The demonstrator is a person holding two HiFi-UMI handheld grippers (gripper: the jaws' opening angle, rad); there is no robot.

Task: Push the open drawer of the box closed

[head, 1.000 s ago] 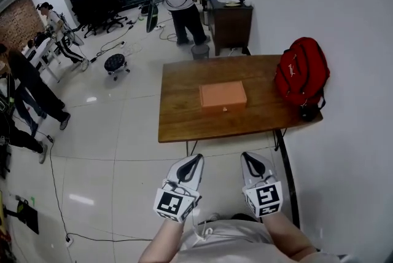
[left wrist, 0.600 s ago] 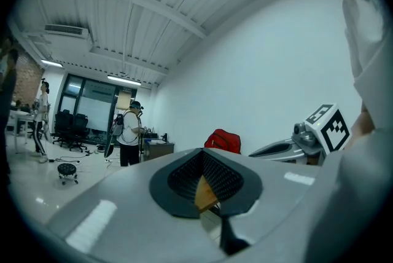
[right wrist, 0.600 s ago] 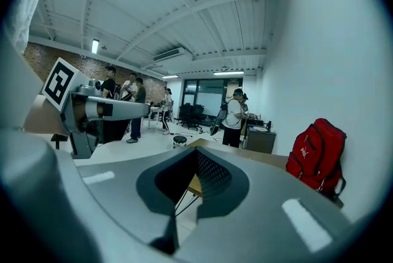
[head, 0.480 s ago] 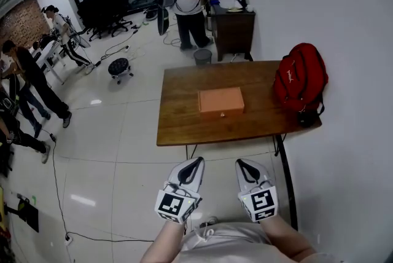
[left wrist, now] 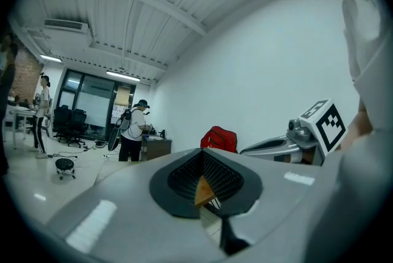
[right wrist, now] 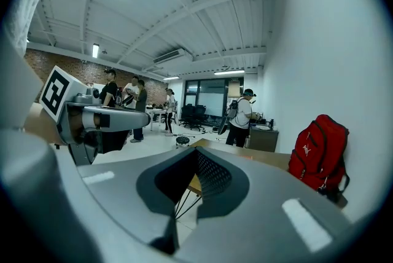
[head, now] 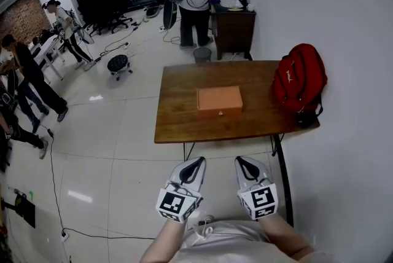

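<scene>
One flat orange box point(head: 219, 98), a small knob point(head: 220, 112) on its near face, lies mid-way on the brown wooden table point(head: 178, 123), with a red backpack point(head: 299, 80) near its right end. How far the drawer stands out is too small to tell. The left gripper point(head: 198, 162) and right gripper point(head: 242, 162) hang by the person's torso point(head: 227, 243), well apart from the table, each pinched together on nothing. This looks like the approach step. Next, a closed tip must reach the drawer front and press squarely.

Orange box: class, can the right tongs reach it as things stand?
Probably not: the right tongs sit near the person's body, with floor between them and the table bearing the orange box.
</scene>
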